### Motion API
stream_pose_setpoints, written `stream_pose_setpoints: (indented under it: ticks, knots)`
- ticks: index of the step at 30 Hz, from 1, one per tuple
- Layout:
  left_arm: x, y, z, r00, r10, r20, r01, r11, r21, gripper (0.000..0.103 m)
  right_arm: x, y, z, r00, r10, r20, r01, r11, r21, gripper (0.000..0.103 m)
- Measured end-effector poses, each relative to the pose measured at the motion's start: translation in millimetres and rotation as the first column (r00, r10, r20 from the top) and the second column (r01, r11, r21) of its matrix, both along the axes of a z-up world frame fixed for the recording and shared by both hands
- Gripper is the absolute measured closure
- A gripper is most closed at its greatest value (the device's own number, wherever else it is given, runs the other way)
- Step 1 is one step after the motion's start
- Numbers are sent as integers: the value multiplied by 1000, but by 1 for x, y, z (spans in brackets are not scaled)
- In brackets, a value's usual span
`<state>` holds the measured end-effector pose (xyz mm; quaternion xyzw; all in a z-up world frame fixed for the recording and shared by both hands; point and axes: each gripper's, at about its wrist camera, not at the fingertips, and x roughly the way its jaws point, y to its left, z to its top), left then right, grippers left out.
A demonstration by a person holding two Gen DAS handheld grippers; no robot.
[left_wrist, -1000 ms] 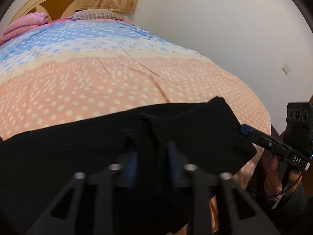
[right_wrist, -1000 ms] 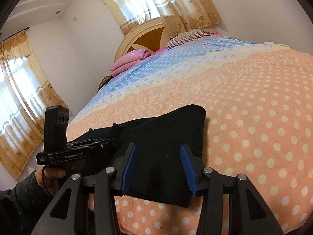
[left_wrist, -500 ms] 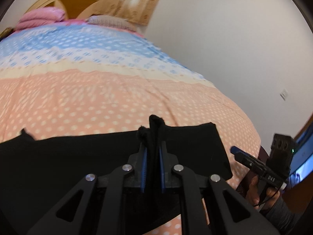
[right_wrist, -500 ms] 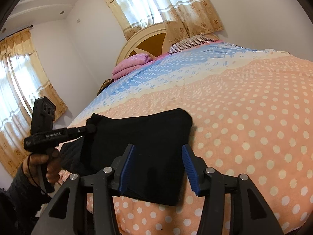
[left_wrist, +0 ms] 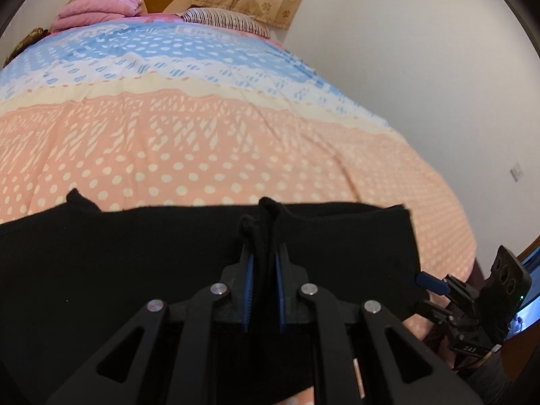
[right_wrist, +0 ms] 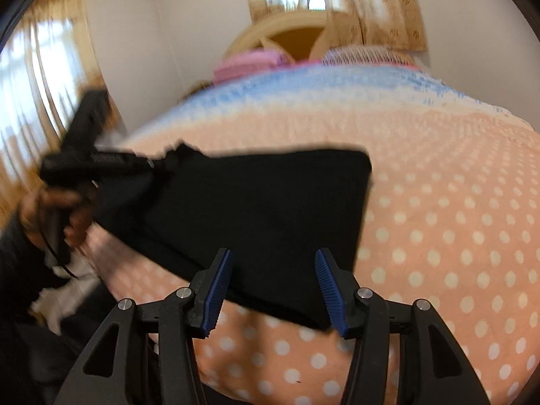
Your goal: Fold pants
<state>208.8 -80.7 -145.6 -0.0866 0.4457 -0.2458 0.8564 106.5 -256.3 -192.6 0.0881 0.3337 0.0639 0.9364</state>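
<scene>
While the left claw [left_wrist: 262,270] pinches the black pants [left_wrist: 135,253], the right claw [right_wrist: 273,290] gapes empty above them.

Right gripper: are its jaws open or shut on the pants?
Open. The right gripper has its blue pads apart, straddling the near edge of the black pants without pressing on them.

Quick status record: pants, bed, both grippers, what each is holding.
pants: black pants, partly folded, lying near the bed's near edge
surface: polka-dot bedspread
left gripper: left gripper, shut on a bunched ridge of the pants
right gripper: right gripper, open, pants edge between the fingers, pads not pressing
bed head: pink pillow, striped pillow
</scene>
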Motion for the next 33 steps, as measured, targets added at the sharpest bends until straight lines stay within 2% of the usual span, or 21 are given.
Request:
stream_pose_setpoints:
  ticks: [1, 3, 7, 10, 12, 14, 16, 19, 22, 25, 27, 30, 33]
  knots:
    - [-1, -1, -3, 1000, 0, 0, 0, 1000, 16, 89, -1, 0, 1, 1000, 2, 6, -2, 1000, -4, 50]
    - [-6, -3, -6, 1000, 2, 19, -3, 999, 46, 80, -1, -1, 5, 1000, 3, 6, -3, 1000, 6, 50]
    - [-19, -6, -8, 998, -11, 63, 5, 997, 81, 59, 5, -6, 27, 998, -2, 61, 0, 1000, 30, 49]
    - [-28, -12, -9, 994, -22, 109, 7, 991, 134, 54, 24, -11, 39, 996, -22, 86, 20, 999, 25, 49]
    - [-32, -15, -10, 991, -30, 130, 9, 987, 158, 51, 47, -16, 36, 999, -14, 45, 12, 999, 48, 42]
    - [-34, -15, -10, 990, -33, 139, 10, 987, 161, 47, 73, -24, 20, 997, -58, -42, 58, 998, 14, 42]
    - [-35, -14, -10, 989, -34, 142, 11, 987, 159, 43, 82, -31, 10, 996, -68, -60, 70, 997, 34, 42]
    - [-38, -11, -11, 988, -24, 154, -2, 985, 170, 36, 74, -30, 17, 996, -74, -42, 76, 996, 44, 42]
    - [-40, -10, -12, 987, -18, 162, -10, 985, 171, 35, 53, -24, 29, 996, -87, -22, 88, 995, 36, 42]
    - [-42, -10, -12, 986, -16, 165, -13, 986, 169, 31, 20, -5, 35, 1000, -25, -11, 26, 999, 33, 42]
    - [-42, -9, -13, 986, -13, 164, -14, 986, 166, 29, 5, 7, 28, 999, 3, -32, -3, 1000, -7, 42]
    - [-43, -9, -14, 986, -18, 166, -10, 986, 168, 28, 0, 14, 1, 994, 9, -109, -12, 1000, -28, 41]
    - [-44, -9, -15, 986, -23, 164, -5, 986, 164, 27, -1, 19, -1, 996, 3, -87, -8, 998, -59, 41]
